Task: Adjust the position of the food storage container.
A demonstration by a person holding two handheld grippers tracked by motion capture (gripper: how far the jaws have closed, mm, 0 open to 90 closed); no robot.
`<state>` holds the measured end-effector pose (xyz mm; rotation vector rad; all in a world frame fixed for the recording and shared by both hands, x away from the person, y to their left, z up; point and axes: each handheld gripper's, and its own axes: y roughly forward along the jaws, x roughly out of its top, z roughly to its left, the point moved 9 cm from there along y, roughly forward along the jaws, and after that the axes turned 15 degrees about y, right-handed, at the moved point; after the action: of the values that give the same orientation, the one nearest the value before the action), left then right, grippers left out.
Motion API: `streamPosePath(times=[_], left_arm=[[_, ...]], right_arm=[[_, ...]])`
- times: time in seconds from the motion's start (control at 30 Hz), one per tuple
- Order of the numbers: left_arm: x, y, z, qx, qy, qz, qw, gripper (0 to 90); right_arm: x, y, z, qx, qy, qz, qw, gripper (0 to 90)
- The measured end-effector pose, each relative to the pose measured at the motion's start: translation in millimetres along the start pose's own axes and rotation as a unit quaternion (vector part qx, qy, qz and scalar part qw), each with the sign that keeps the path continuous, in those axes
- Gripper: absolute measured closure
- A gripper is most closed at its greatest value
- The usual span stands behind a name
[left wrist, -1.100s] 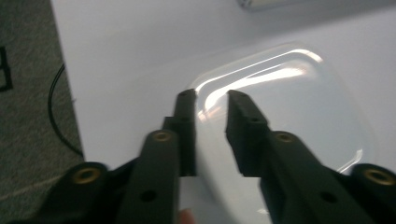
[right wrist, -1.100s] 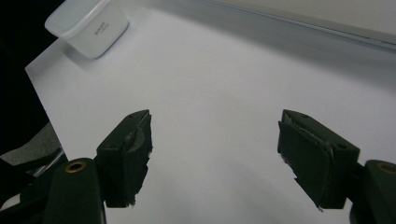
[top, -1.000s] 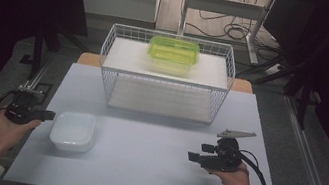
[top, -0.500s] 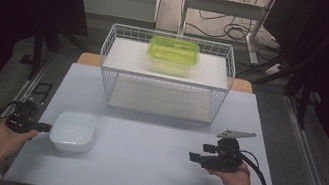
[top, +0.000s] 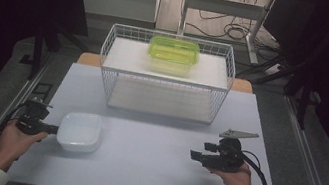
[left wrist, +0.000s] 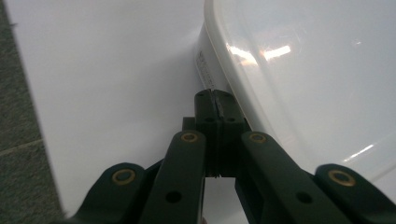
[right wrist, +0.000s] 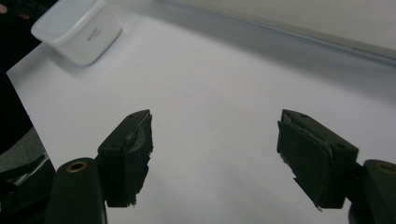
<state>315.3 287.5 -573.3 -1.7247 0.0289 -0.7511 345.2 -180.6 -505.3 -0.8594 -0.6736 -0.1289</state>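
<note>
A white lidded container [top: 81,130] lies on the white table [top: 149,171] at the near left. My left gripper [top: 54,130] sits level at its left edge. In the left gripper view the jaws are pressed together at the lid's rim, and my left gripper [left wrist: 215,95] is shut on the white container [left wrist: 303,70]. My right gripper [top: 195,156] rests at the near right, pointing left. Its jaws stand wide apart over bare table with nothing between them, as my right gripper [right wrist: 215,126] shows in its own view. The white container [right wrist: 77,30] appears far off at the upper left there.
A white wire basket [top: 165,78] stands at the back middle of the table, with a green lidded container [top: 173,51] on its upper shelf. Dark floor and metal rails run along both table sides. Cables lie on the floor behind.
My left gripper has sunk and slid in to the white container's left edge, and its jaws have closed on the rim. The right hand has stayed put.
</note>
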Motion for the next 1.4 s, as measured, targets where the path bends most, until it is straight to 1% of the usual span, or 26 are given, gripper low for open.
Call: streamPosePath(times=[0.2, 0.43, 0.5, 0.53, 0.6, 0.63, 0.83, 0.9, 0.93, 0.97, 1.0, 1.17, 1.2, 1.27, 1.4], left_arm=[[16.4, 10.9, -9.0, -0.005, 0.008, -0.005, 0.9999, 89.6], [33.7, 20.9, -21.8, -0.019, 0.020, -0.008, 0.9996, 89.5], [36.5, 22.8, -23.9, -0.022, 0.022, -0.010, 0.9995, 89.5], [39.0, 24.2, -25.2, -0.022, 0.018, -0.014, 0.9995, 89.5], [41.2, 25.5, -26.4, -0.025, 0.022, -0.014, 0.9994, 89.5], [42.4, 26.4, -27.4, -0.026, 0.019, -0.016, 0.9994, 89.5], [48.1, 29.7, -38.2, -0.040, 0.030, -0.019, 0.9986, 89.6], [51.5, 32.2, -41.1, -0.040, 0.028, -0.024, 0.9985, 89.6], [52.1, 32.5, -41.8, -0.043, 0.035, -0.019, 0.9983, 89.6], [54.3, 33.8, -44.1, -0.043, 0.034, -0.022, 0.9983, 89.6], [55.5, 34.5, -46.0, -0.045, 0.039, -0.019, 0.9981, 89.6], [62.6, 39.2, -57.8, -0.053, 0.051, -0.015, 0.9972, 89.6], [64.3, 40.2, -60.2, -0.055, 0.048, -0.018, 0.9971, 89.6], [68.3, 43.1, -67.7, -0.073, 0.040, -0.027, 0.9962, 89.6], [70.5, 46.7, -73.5, -0.077, 0.049, -0.022, 0.9956, 89.6]], right_arm=[[1.2, -1.7, -0.9, -0.001, 0.000, -0.003, 1.0000, 27.2], [0.4, -2.0, -1.3, -0.002, -0.001, -0.001, 1.0000, 27.2], [0.3, -2.1, -1.9, -0.003, -0.002, 0.000, 1.0000, 27.2], [0.3, -2.1, -1.9, -0.003, -0.002, 0.000, 1.0000, 27.2], [0.3, -1.9, -2.1, -0.004, -0.003, 0.001, 1.0000, 27.2], [0.2, -1.8, -2.2, -0.004, -0.003, 0.001, 1.0000, 27.2], [-0.4, -1.2, -0.7, -0.001, -0.001, 0.003, 1.0000, 27.3], [-0.7, -0.5, -0.9, -0.002, -0.002, 0.004, 1.0000, 27.3], [-0.6, -0.2, -1.1, -0.002, -0.001, 0.004, 1.0000, 27.3], [-0.6, 0.1, -1.1, -0.002, -0.001, 0.004, 1.0000, 27.3], [-0.6, 0.1, -0.9, -0.001, -0.001, 0.004, 1.0000, 27.3], [-0.8, 0.0, -1.7, -0.002, -0.001, 0.006, 1.0000, 27.4], [-0.9, 0.1, -1.7, -0.002, -0.001, 0.006, 1.0000, 27.4], [-1.7, 0.9, -1.8, -0.002, 0.000, 0.010, 1.0000, 27.4], [-3.1, 2.7, -2.6, -0.005, -0.004, 0.014, 0.9999, 27.4]])
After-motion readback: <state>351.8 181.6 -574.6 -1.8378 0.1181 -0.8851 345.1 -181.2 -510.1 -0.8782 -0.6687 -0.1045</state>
